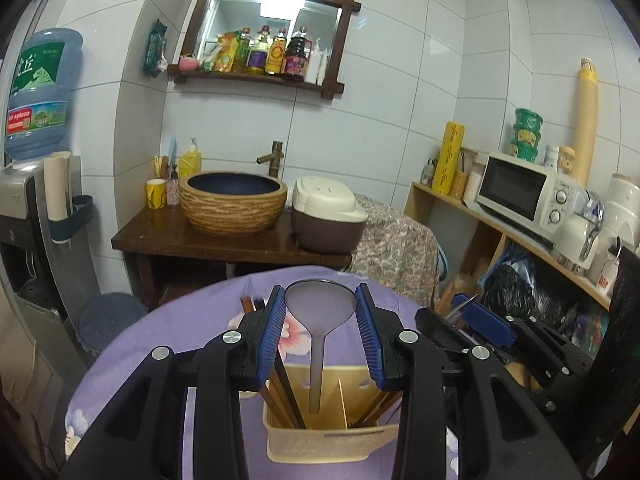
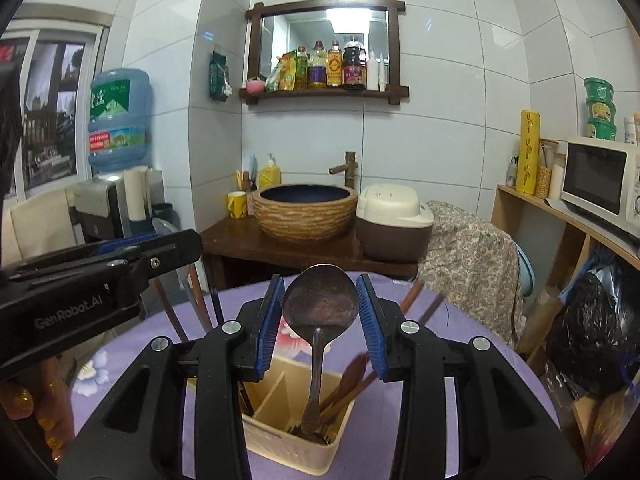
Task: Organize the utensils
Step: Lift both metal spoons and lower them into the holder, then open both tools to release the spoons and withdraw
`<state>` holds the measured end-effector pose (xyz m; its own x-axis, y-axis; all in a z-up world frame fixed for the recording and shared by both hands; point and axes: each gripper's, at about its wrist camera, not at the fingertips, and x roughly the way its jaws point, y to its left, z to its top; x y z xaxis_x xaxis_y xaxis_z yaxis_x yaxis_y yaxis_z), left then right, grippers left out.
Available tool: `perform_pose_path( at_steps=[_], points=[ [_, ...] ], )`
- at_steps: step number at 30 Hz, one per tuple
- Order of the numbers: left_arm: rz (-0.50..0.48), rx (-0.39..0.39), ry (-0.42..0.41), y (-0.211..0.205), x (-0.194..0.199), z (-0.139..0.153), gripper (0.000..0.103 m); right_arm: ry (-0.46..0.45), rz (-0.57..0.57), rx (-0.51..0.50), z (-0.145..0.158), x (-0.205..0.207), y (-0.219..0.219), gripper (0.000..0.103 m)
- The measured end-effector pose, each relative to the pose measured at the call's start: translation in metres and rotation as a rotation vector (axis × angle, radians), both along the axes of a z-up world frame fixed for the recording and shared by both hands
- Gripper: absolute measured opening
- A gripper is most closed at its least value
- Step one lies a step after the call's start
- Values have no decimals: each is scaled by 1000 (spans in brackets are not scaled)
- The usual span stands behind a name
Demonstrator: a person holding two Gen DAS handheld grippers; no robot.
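A cream plastic utensil holder with inner dividers sits on the purple cloth. A metal spoon stands upright in it, bowl up, beside brown wooden chopsticks and wooden spoons.

Both wrist views close above utensil caddy, facing sink at 12 o'clock; both see it.
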<state>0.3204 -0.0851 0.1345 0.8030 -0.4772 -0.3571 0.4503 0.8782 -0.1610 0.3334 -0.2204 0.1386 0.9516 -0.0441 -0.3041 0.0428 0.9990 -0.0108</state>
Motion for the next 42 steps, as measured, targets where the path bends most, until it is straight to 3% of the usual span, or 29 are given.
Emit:
perform_pose_path(
  at_steps=[12, 25, 27, 29, 30, 35, 38, 42],
  points=[
    [-19, 72, 100, 2, 6, -45, 36, 121, 54, -40, -62, -3, 10, 38],
    [-36, 89, 153, 10, 10, -67, 36, 125, 46, -60, -74, -5, 4, 38],
    [-35, 90, 146, 11, 7, -65, 37, 115, 45, -48, -74, -7, 1, 47],
    [-30, 78, 136, 14, 4, -62, 42, 83, 41, -32, -72, -12, -3, 64],
    [-30, 66, 132, 16, 1, -60, 47, 69, 43, -23, -70, -15, -5, 67],
    [-17, 18, 92, 32, -24, -48, 62, 36, 47, -28, -65, -34, -7, 69],
    [-5, -27, 44, 48, -50, -42, 82, 1, 48, -30, -61, -55, -7, 80],
    [12, -34, 16, 62, -79, -46, 95, 6, 65, -9, -59, -84, -6, 80]
  ],
)
